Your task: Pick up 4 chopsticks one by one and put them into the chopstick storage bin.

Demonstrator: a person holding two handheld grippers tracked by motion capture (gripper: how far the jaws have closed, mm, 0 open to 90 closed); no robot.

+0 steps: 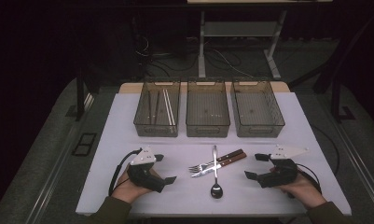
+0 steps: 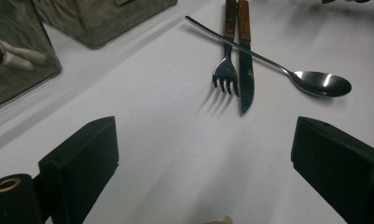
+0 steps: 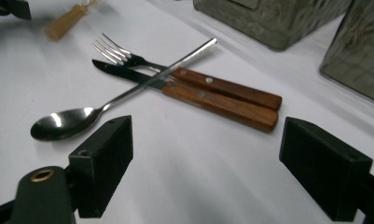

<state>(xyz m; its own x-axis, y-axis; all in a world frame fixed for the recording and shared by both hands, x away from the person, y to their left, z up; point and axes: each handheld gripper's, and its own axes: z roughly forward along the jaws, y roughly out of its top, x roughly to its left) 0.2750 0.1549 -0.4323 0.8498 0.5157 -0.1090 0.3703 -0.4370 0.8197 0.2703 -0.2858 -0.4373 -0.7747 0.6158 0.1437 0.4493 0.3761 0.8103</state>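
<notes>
A fork (image 1: 199,166) and a knife (image 1: 224,163), both with wooden handles, lie side by side at the middle of the white table (image 1: 124,140). A steel spoon (image 1: 216,190) lies across them, its bowl toward the front edge. My left gripper (image 1: 165,169) rests left of the cutlery, open with nothing between its jaws. My right gripper (image 1: 255,166) sits to the right, also open and empty. In the left gripper view the gripper (image 2: 205,135) faces the fork (image 2: 226,77), knife (image 2: 244,79) and spoon (image 2: 322,84). In the right gripper view the gripper (image 3: 208,135) faces the spoon (image 3: 63,123), the knife (image 3: 222,105) and the fork (image 3: 114,51).
Three clear plastic bins stand in a row at the back of the table: left bin (image 1: 149,127), middle bin (image 1: 207,128), right bin (image 1: 258,129). White sticks (image 1: 167,106) lie in the left bin. Beyond the table stand a desk frame and cables on the floor.
</notes>
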